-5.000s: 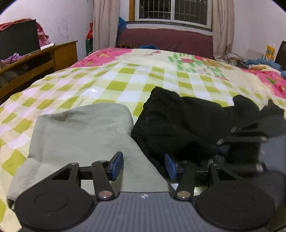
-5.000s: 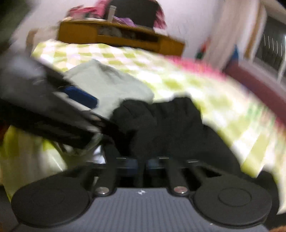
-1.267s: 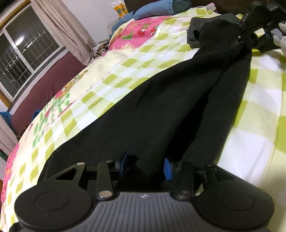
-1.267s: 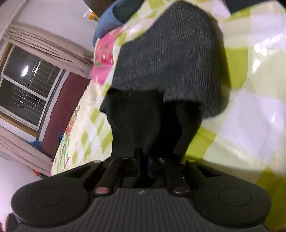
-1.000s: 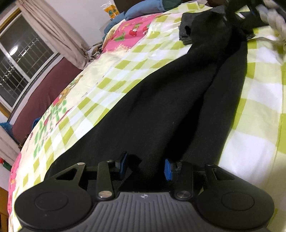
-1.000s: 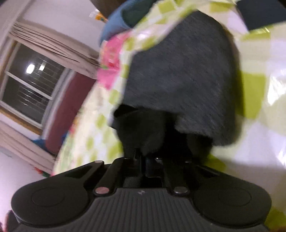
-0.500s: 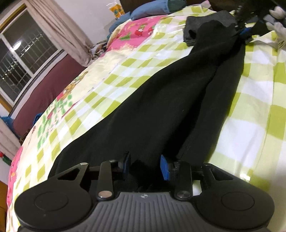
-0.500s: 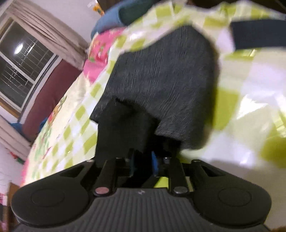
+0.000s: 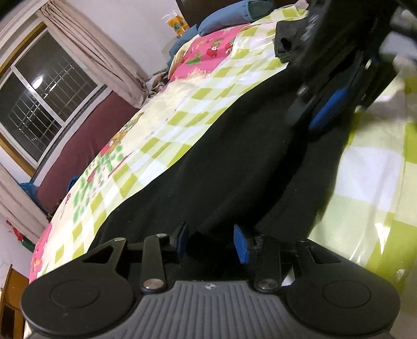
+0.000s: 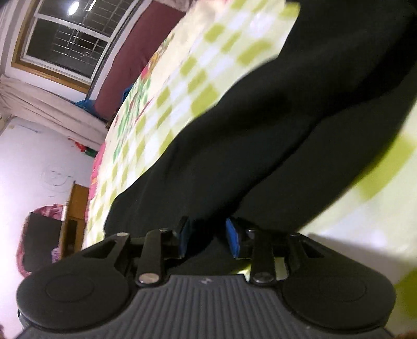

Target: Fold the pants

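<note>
Green-and-white checked bed sheet (image 9: 182, 125) fills both views, with a barred window (image 9: 39, 104) and beige curtains at the far left. Long black fabric pants (image 9: 234, 169) lie stretched lengthwise over the sheet, legs side by side.

Left hand-held gripper (image 9: 211, 241) sits at the near end of the pants, its blue pads pinching a thick bunch of black cloth. Right hand-held gripper (image 10: 207, 238) has just been opening its jaws. They stand spread, with black cloth showing between them, and the pads do not look to be pressing on it.

To do this step well, I judge the left grip should hold firm as an anchor while the right takes a clean bite through both legs, so the layers lift together without a stray leg sliding out.

Only the left wrist view shows the right hand-held gripper from outside, blurred, low over the far part of the pants, with a dark grey folded garment (image 9: 292, 36) and a blue pillow (image 9: 229, 15) beyond it. Only the right wrist view shows a wooden cabinet (image 10: 75, 206) by the white wall at the far left
</note>
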Action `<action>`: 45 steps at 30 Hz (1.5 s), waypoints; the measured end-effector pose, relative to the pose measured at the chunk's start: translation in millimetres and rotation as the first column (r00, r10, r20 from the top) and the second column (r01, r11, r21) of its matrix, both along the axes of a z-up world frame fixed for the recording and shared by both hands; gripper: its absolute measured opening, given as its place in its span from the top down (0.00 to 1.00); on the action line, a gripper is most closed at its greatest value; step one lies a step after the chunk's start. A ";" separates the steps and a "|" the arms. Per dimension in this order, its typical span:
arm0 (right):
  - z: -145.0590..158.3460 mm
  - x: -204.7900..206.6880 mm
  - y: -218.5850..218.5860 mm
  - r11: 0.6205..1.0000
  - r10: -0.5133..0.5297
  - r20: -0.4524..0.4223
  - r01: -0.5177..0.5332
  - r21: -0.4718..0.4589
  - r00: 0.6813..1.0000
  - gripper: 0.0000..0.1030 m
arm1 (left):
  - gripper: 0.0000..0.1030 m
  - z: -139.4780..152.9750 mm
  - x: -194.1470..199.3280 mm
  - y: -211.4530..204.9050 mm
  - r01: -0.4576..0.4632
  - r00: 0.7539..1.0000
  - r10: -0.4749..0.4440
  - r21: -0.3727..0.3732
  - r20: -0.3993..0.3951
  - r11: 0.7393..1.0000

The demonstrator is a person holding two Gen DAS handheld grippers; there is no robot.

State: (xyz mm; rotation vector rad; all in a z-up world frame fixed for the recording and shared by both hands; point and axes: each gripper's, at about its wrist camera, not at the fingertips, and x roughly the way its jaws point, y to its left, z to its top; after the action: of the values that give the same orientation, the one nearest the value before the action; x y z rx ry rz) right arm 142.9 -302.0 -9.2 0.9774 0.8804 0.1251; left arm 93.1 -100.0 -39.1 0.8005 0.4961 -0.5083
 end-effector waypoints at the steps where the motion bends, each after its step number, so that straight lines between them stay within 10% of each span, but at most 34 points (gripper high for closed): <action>1: -1.4 -0.6 5.2 1.000 0.010 0.001 -0.010 0.029 1.000 0.68 | 0.48 3.2 -0.8 2.6 0.001 1.000 -0.001 -0.021 -0.007 1.000; 11: -15.2 12.9 19.3 0.987 -0.002 -0.013 0.005 0.162 1.000 0.63 | 0.48 15.3 0.6 8.4 -0.002 0.999 -0.005 -0.151 -0.051 0.989; 14: -8.4 13.8 24.3 0.989 -0.003 0.039 -0.003 0.150 0.999 0.92 | 0.48 14.0 0.1 6.0 0.007 0.999 -0.015 -0.149 -0.048 0.989; 24: 7.6 2.7 21.7 0.985 0.000 0.082 -0.014 0.173 0.997 0.94 | 0.29 3.1 -6.6 -9.4 0.038 0.999 -0.035 -0.097 0.028 0.995; 29: 10.0 4.6 27.4 0.988 0.026 0.099 -0.041 0.148 0.995 0.93 | 0.69 6.6 16.1 -6.0 -0.028 0.997 0.018 -0.140 -0.072 0.990; 35: -22.1 20.0 20.0 0.986 -0.045 0.022 0.041 0.163 0.999 0.67 | 0.72 6.2 12.7 -2.0 -0.014 0.994 0.000 -0.134 -0.107 0.991; 38: -23.0 19.0 10.8 0.973 -0.081 0.039 0.070 0.219 0.996 0.94 | 0.73 8.8 13.2 -1.7 -0.015 0.994 -0.001 -0.141 -0.111 0.990; 45: 31.3 -16.1 20.7 0.985 0.028 0.150 -0.053 0.163 0.988 0.94 | 0.72 29.6 -6.9 7.0 0.031 0.994 -0.048 -0.167 -0.097 0.985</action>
State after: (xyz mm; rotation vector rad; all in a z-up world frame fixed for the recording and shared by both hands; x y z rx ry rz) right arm 126.7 -281.3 22.0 1.0920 0.7628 0.3062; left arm 86.2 -93.1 -9.5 0.6288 0.5247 -0.6211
